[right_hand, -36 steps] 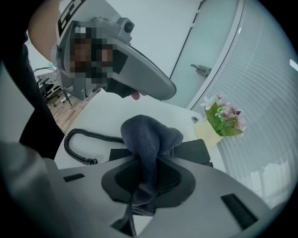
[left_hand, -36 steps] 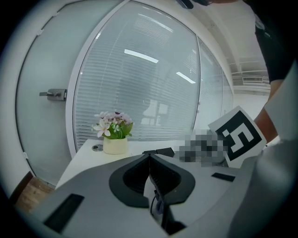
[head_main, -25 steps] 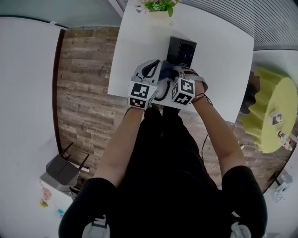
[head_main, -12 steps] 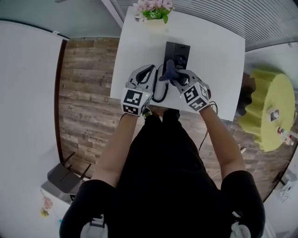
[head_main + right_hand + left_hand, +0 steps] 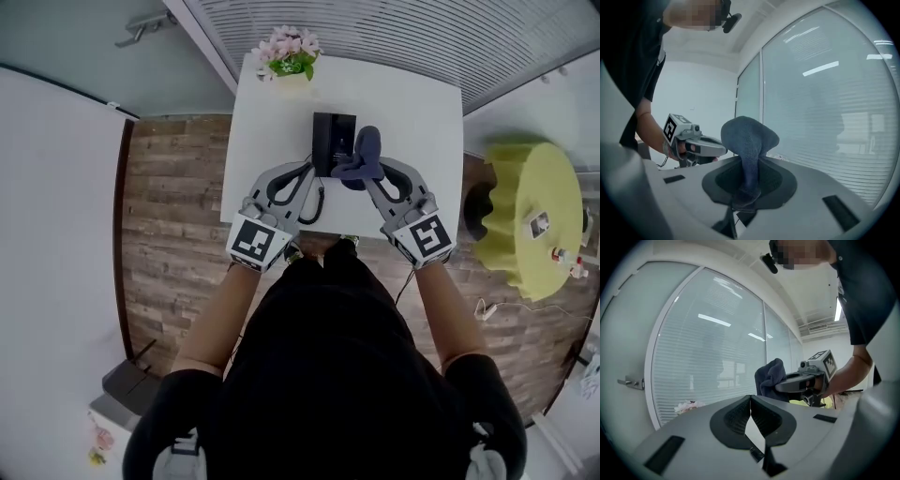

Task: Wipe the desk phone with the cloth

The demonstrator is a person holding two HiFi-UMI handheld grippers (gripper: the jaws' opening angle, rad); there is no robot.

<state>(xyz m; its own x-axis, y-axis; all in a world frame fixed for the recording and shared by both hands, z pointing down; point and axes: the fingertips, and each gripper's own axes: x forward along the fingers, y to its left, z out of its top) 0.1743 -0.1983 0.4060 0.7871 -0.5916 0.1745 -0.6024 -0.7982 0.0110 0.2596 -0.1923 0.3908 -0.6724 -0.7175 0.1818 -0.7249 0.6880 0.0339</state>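
Observation:
The black desk phone (image 5: 333, 142) stands in the middle of the white table (image 5: 422, 122), and its coiled cord (image 5: 320, 201) runs toward the near edge. My right gripper (image 5: 362, 172) is shut on a dark blue cloth (image 5: 362, 152), which bunches up just right of the phone. In the right gripper view the cloth (image 5: 749, 140) rises out of the shut jaws of the right gripper (image 5: 749, 165). My left gripper (image 5: 311, 171) hovers at the phone's near left corner. Its jaws are shut with nothing between them in the left gripper view (image 5: 750, 398). Neither gripper view shows the phone.
A pot of pink flowers (image 5: 287, 56) sits at the table's far left corner, by a window with blinds (image 5: 394, 37). A yellow-green round stool (image 5: 530, 225) stands to the right of the table. Wooden floor (image 5: 169, 216) lies to the left.
Both grippers have spread apart and pulled back from the phone. The right one carried the cloth off the phone to its right side. The head view has tilted farther forward.

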